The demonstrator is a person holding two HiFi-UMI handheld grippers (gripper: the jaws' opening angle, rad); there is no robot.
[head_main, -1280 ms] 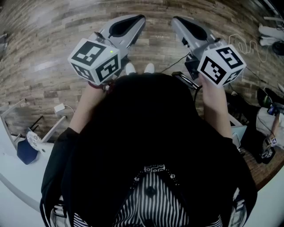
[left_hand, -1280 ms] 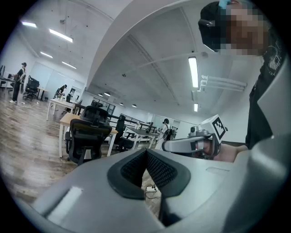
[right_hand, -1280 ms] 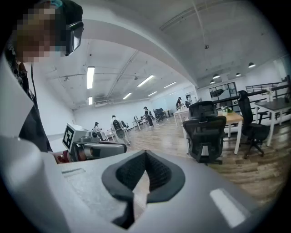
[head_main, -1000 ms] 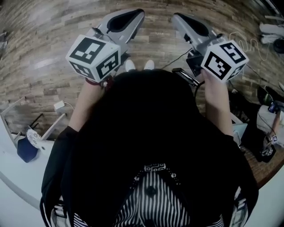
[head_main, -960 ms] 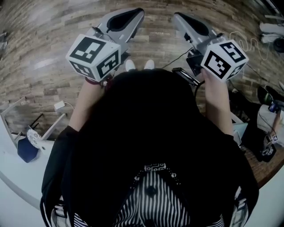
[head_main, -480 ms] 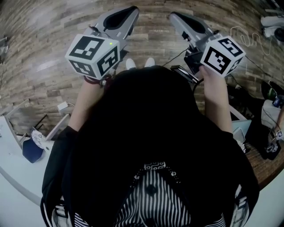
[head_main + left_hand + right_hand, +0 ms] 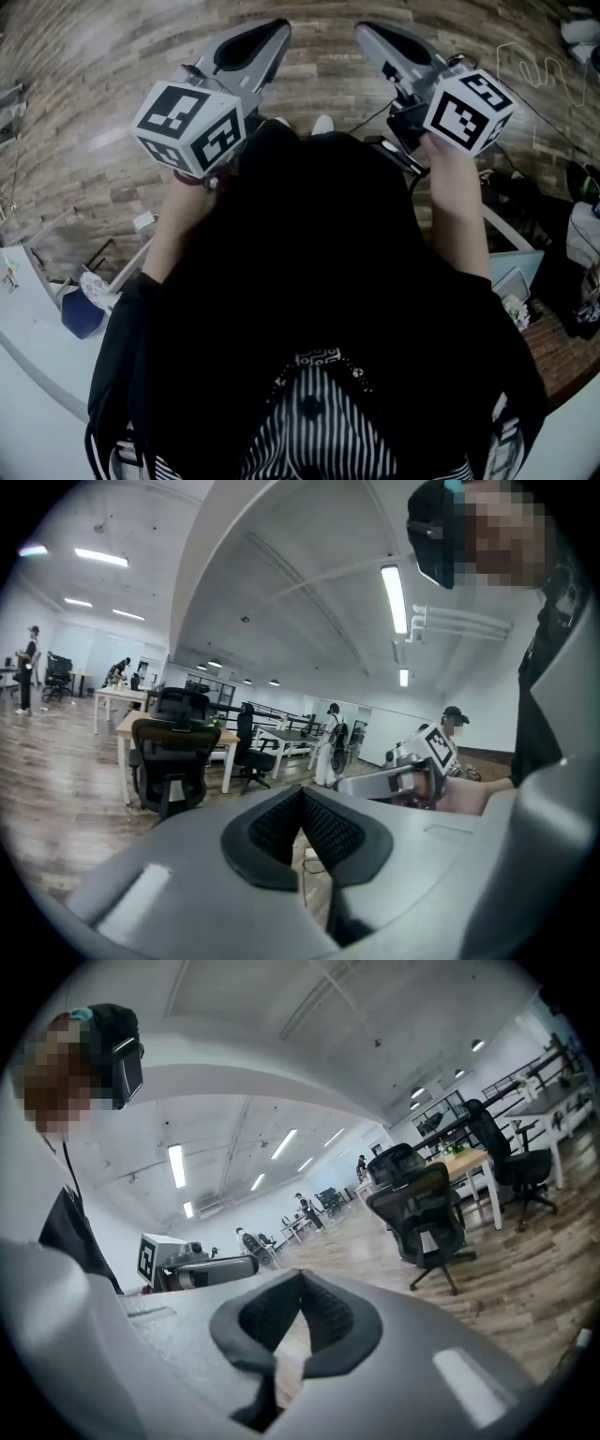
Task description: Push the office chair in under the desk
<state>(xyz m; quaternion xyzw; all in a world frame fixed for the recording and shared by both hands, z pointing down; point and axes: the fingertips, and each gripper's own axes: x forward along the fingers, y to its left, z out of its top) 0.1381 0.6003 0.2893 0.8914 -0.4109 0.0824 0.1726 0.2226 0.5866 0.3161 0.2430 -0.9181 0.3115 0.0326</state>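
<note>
**Office chair (image 7: 173,752) well ahead, grippers empty**

Left gripper (image 7: 302,797) and right gripper (image 7: 300,1281) are held side by side over the wooden floor (image 7: 112,84), each with its jaws pressed together on nothing. The chair stands at its tan desk (image 7: 124,722), well apart from them. Pushed off-centre with narrow closed tips, it would likely swivel or roll askew — missing the gap. A white cable (image 7: 523,67) and a black cable (image 7: 375,120) lie near the feet, and a second chair (image 7: 251,754) stands nearby.

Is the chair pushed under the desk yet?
Not yet. Nothing looks done: the office chair stands out in front of the desk, far across the floor. In hand: the left gripper and right gripper are both shut, holding nothing. Left to do: reach the chair and push it under.
</note>
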